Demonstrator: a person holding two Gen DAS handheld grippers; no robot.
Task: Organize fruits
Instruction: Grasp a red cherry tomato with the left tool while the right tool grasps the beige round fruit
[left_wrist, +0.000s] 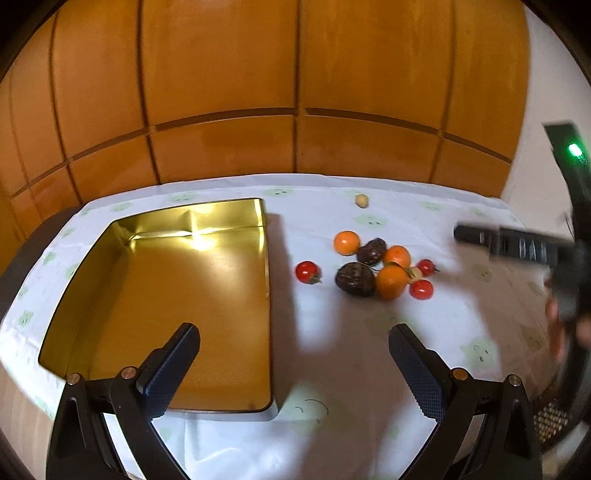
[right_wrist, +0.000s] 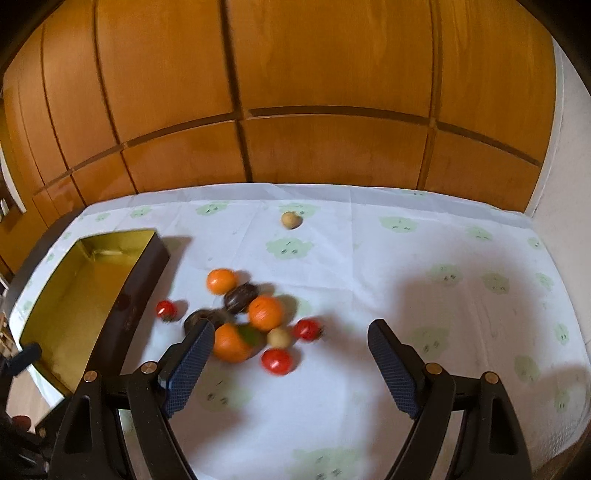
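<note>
Fruits (left_wrist: 380, 264) are seen in the left wrist view as a loose cluster on the bench (left_wrist: 332, 332), which is covered by a white cloth with pale green figures. Three oranges, two dark wrinkled fruits and red tomatoes lie touching or just beside one another; one tomato (left_wrist: 307, 272) sits apart, between the cluster and the gold tin (left_wrist: 166, 295). A small pale fruit (left_wrist: 362, 200) lies alone near the far edge. The tin stands open to the left of the fruits, with nothing seen inside. The left tongs (left_wrist: 293, 341) are spread wide and hold nothing — one finger is seen over the tin, the other over bare cloth. The right tongs (left_wrist: 517, 247) are seen blurred at the right edge; their state cannot be told here.

In the right wrist view, the same cluster (right_wrist: 251, 317) is seen blurred, near the tin (right_wrist: 92, 295) at the left. The right tongs (right_wrist: 291, 334) are spread wide and empty — the left finger overlaps a dark fruit and the nearest orange (right_wrist: 231, 343) in the picture, though contact cannot be judged. Wooden panelling (right_wrist: 295, 92) is seen behind the bench.
</note>
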